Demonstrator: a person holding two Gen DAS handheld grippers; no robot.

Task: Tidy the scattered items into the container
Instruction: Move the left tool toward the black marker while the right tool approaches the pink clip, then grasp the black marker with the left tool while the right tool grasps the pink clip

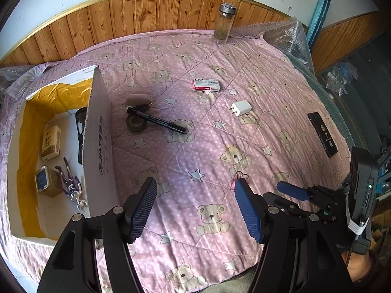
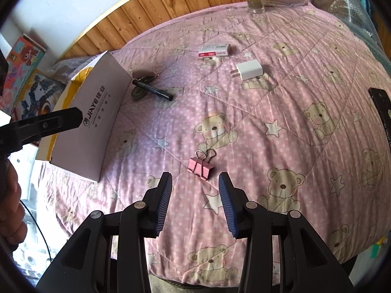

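The right gripper (image 2: 195, 201) hangs with fingers spread and empty just short of the small pink metal binder clip (image 2: 200, 167) lying on the pink bear-print quilt (image 2: 281, 102). The clip's wire handles could skid aside as the fingers close, or quilt fabric could get pinched. The left gripper (image 1: 195, 210), also spread and empty, waits beside the white cardboard box (image 1: 97, 131) at the left.

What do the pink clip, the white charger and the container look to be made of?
Pink clip: painted sheet metal, probably, with bare wire handles.
White charger: smooth matte plastic, with metal prongs.
Container: white cardboard; thin folded walls, printed logo, yellow tape inside.
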